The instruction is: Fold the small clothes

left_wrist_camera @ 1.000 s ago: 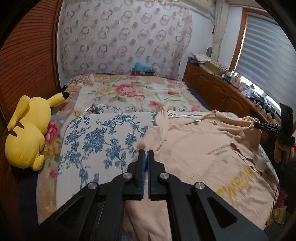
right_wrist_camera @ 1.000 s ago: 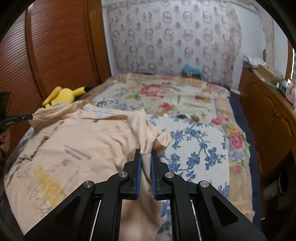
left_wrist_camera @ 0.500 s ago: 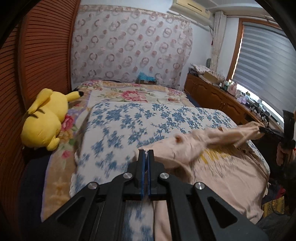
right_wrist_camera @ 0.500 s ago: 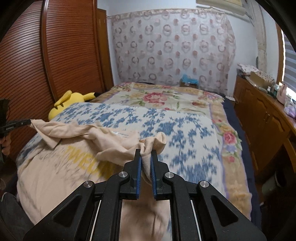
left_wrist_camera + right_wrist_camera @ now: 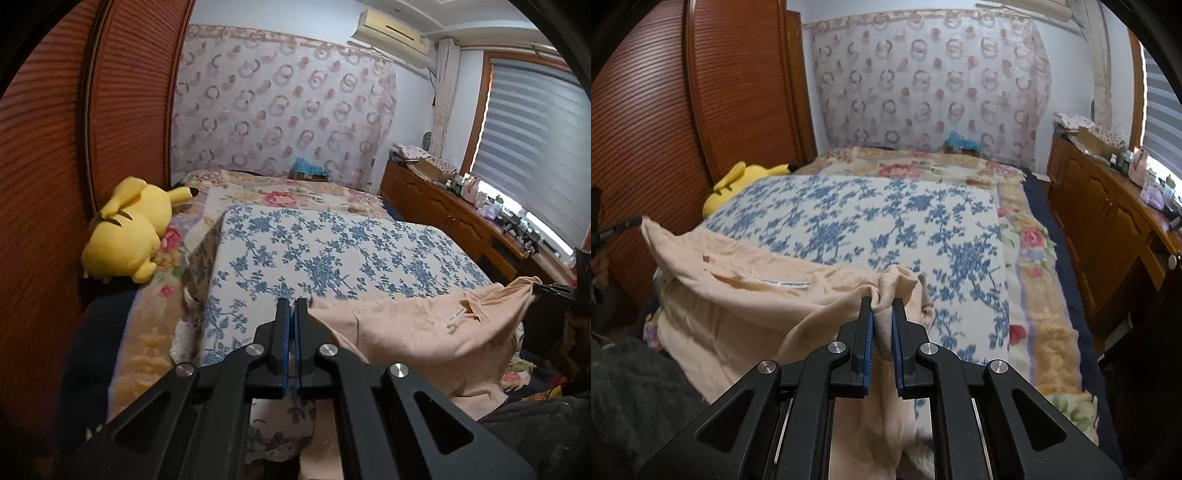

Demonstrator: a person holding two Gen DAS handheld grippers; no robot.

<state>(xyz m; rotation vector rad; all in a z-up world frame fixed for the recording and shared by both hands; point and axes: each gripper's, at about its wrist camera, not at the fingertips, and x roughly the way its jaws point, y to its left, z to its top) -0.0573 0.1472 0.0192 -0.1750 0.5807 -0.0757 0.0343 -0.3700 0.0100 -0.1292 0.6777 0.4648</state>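
A peach T-shirt hangs stretched between my two grippers at the near edge of the bed, its collar label showing in the right wrist view. My left gripper is shut on one corner of the shirt. My right gripper is shut on a bunched fold of the shirt's other side. Each gripper shows in the other's view, the right one at the far right and the left one at the far left. The shirt's lower part drapes off the bed edge.
The bed carries a blue-flowered white cloth over a floral blanket. A yellow Pikachu plush lies at the bed's left by a wooden wardrobe. A cluttered wooden dresser runs along the right under the window.
Both grippers pulled back toward the near bed edge, dragging the shirt off the flowered cloth. The shirt was spread flat a second ago; now it hangs between them.
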